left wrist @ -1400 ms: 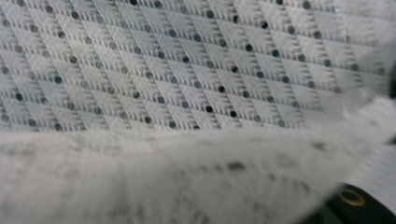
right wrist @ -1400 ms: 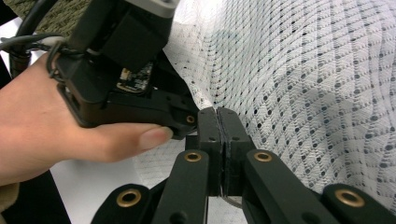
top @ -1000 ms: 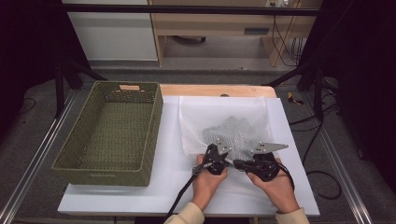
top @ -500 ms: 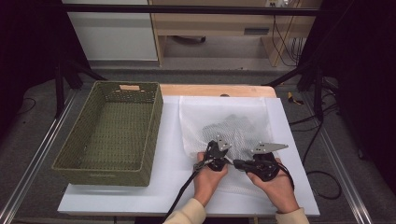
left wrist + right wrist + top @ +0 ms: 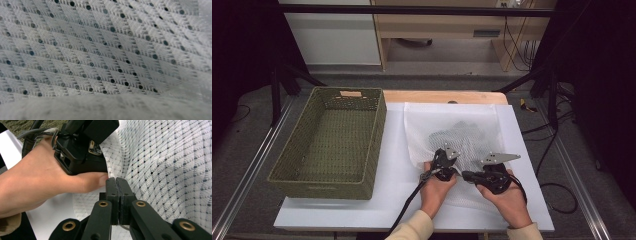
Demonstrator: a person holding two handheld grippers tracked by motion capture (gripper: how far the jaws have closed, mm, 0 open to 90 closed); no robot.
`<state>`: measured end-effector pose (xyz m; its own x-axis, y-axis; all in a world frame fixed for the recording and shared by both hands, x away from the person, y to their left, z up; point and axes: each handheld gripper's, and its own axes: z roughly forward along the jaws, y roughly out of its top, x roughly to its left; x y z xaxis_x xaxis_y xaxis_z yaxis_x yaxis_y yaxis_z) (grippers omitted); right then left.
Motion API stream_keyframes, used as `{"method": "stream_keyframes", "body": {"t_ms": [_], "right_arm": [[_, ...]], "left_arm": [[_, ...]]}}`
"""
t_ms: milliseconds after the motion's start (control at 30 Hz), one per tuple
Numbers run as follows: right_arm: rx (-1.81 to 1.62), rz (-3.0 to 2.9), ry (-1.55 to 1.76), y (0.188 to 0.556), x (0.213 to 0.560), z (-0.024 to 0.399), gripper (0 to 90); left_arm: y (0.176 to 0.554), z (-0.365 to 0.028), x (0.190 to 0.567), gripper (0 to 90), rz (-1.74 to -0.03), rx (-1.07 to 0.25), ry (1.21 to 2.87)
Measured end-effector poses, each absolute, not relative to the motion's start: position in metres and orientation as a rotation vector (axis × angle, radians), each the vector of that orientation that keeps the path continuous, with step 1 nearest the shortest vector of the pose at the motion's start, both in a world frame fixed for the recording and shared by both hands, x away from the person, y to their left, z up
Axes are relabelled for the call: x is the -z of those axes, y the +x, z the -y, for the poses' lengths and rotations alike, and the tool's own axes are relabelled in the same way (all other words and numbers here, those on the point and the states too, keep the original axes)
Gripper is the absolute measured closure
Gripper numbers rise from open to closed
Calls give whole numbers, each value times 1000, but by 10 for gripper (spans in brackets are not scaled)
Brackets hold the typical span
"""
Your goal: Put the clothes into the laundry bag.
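A white mesh bag [image 5: 452,125] lies flat on the white table [image 5: 392,190], with something dark showing through it near its middle [image 5: 464,132]. My left gripper [image 5: 442,156] rests on the bag's near part, held in a hand. Mesh [image 5: 100,50] lies right across its camera and hides its jaws. My right gripper [image 5: 466,174] lies beside it and points left toward that hand. Its jaws [image 5: 116,181] are pressed together, tips at the bag's folded edge [image 5: 175,170]. I cannot tell whether fabric is pinched. The left gripper's black body [image 5: 82,147] sits just beyond them.
An empty green woven basket [image 5: 314,177] stands at the table's left. A wooden strip [image 5: 442,96] runs along the far edge. Black cables trail from both grippers toward the near edge. Bare white table lies between basket and bag.
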<state>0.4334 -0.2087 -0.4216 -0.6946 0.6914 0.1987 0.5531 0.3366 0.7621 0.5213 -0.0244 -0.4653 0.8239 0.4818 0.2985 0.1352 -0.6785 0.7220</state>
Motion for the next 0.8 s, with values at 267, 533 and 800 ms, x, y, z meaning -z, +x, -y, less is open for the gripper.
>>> {"method": "stream_keyframes", "body": {"t_ms": [267, 533, 800], "right_arm": [[-1293, -2424, 1151, 434, 421, 210, 894], [-1295, -2422, 1161, 434, 421, 211, 894], [-1295, -2419, 1165, 434, 422, 212, 894]], "left_arm": [[525, 27, 465, 900, -455, -631, 2284], [528, 29, 464, 900, -454, -645, 2291], [527, 27, 461, 900, -414, -642, 2303]]}}
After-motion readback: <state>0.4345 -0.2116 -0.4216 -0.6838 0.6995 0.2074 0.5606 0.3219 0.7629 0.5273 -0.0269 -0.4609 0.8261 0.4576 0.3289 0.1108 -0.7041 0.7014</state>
